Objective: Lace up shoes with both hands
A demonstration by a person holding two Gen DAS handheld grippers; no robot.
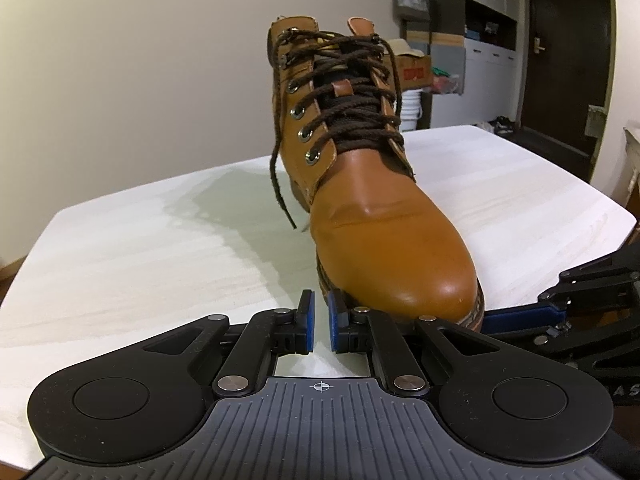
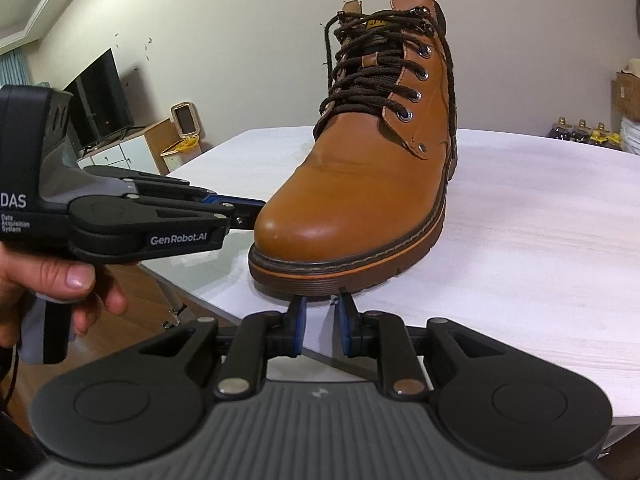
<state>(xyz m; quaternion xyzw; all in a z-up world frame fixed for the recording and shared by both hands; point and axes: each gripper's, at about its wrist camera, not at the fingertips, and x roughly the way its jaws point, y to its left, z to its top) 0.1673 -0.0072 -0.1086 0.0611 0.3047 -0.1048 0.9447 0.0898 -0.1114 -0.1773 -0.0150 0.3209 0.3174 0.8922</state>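
Observation:
A tan leather boot (image 1: 384, 224) stands upright on a white table (image 1: 120, 264), toe toward me. It also shows in the right wrist view (image 2: 360, 192). Dark brown laces (image 1: 356, 108) cross up the eyelets; one loose end (image 1: 280, 184) hangs down the boot's left side, another (image 2: 450, 80) down its right side. My left gripper (image 1: 320, 318) is at the toe's left edge, jaws a narrow gap apart and empty; it also shows in the right wrist view (image 2: 250, 210). My right gripper (image 2: 322, 310) is just in front of the sole, jaws slightly apart and empty; it shows in the left wrist view (image 1: 512, 316).
The table's front edge (image 2: 192, 296) runs close under the grippers, with wood floor below. A TV (image 2: 100, 96) and low cabinet stand at left. Boxes and white buckets (image 1: 412, 108) stand behind the table, beside a dark door (image 1: 568, 52).

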